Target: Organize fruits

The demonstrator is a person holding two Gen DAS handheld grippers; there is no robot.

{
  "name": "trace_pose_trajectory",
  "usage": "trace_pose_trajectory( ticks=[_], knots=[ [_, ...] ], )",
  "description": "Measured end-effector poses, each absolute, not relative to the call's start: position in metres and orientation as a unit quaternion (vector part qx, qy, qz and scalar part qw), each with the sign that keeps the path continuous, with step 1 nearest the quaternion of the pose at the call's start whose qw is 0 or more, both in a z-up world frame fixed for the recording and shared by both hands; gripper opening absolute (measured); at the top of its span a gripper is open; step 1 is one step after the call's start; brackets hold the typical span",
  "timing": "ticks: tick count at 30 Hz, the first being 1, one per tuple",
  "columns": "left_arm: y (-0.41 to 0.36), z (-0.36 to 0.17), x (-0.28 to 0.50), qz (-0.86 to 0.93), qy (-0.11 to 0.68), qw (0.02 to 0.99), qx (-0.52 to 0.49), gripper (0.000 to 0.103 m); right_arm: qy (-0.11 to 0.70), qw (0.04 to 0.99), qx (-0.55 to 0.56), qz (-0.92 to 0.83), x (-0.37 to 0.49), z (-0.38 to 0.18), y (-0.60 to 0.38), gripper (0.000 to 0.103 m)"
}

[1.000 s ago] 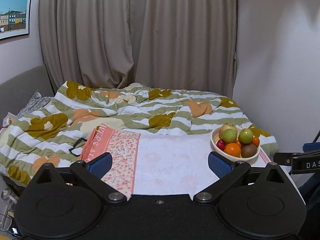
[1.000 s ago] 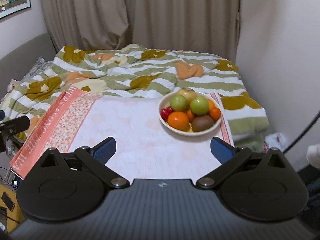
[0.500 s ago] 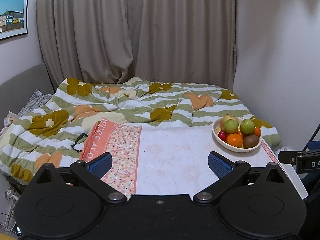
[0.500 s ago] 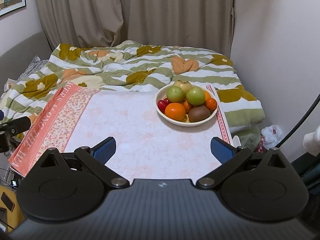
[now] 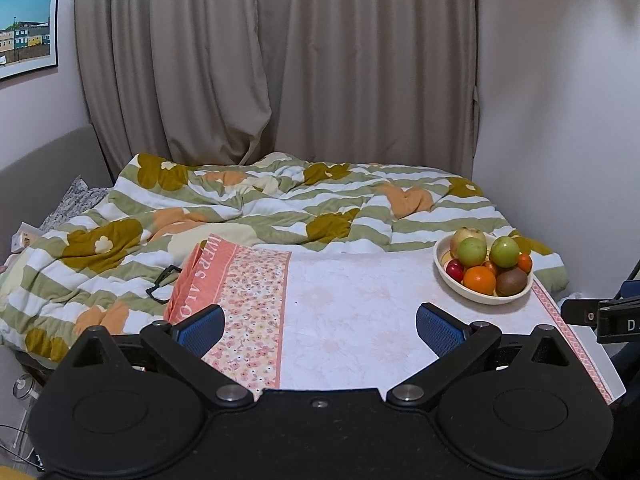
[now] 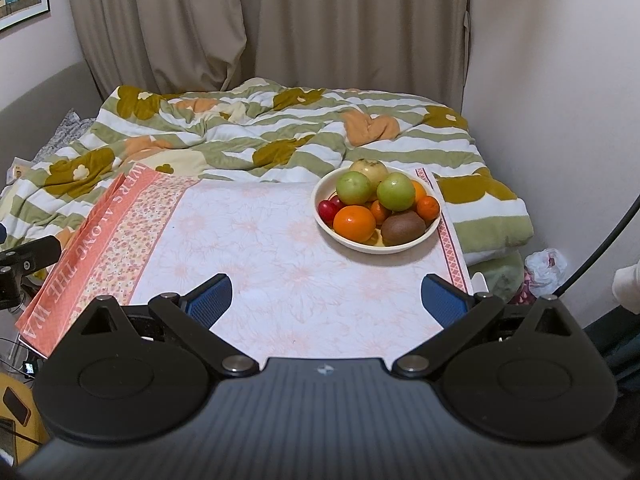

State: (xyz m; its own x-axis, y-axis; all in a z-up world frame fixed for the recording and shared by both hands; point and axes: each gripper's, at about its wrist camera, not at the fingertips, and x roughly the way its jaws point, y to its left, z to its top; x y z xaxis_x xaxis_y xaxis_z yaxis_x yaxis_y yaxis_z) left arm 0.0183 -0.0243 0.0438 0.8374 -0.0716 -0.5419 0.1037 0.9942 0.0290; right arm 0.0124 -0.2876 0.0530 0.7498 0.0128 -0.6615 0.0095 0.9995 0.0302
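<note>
A cream bowl full of fruit stands at the far right of a table with a pink floral cloth. It holds two green apples, a yellowish apple, a large orange, small oranges, a brown kiwi and red fruit. The bowl also shows in the left wrist view. My right gripper is open and empty above the table's near edge, short of the bowl. My left gripper is open and empty, left of the bowl.
A bed with a green-striped flowered duvet lies behind the table. Black glasses rest on the duvet by the cloth's left edge. Beige curtains hang behind. A wall stands close on the right.
Both grippers have pulled back and up from the table, so the bowl sits farther away in both views. The jaws stay open. Nothing on the table has moved.
</note>
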Motion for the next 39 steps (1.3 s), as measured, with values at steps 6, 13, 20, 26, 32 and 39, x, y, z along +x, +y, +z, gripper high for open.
trace_pose_trajectory(
  ticks=[6,13,20,26,32,39],
  knots=[
    [-0.023,0.044,0.019,-0.046,0.281,0.958,0.027,0.103,0.355,0.935,0.017,0.0,0.014,0.052,-0.286,0.103],
    [-0.017,0.042,0.027,-0.046,0.287,0.957,0.019,0.103,0.36,0.933,0.02,0.0,0.014,0.048,-0.284,0.103],
    [-0.018,0.041,0.028,-0.045,0.288,0.956,0.022,0.103,0.363,0.932,0.021,-0.001,0.021,0.045,-0.282,0.103],
    [-0.019,0.04,0.027,-0.045,0.29,0.956,0.02,0.103,0.363,0.932,0.022,0.0,0.021,0.045,-0.282,0.103],
    [-0.019,0.039,0.027,-0.041,0.288,0.957,0.023,0.103,0.364,0.931,0.021,0.0,0.022,0.045,-0.282,0.103],
    [-0.017,0.039,0.026,-0.033,0.288,0.957,0.021,0.103,0.364,0.931,0.022,0.0,0.023,0.045,-0.281,0.103]
  ],
)
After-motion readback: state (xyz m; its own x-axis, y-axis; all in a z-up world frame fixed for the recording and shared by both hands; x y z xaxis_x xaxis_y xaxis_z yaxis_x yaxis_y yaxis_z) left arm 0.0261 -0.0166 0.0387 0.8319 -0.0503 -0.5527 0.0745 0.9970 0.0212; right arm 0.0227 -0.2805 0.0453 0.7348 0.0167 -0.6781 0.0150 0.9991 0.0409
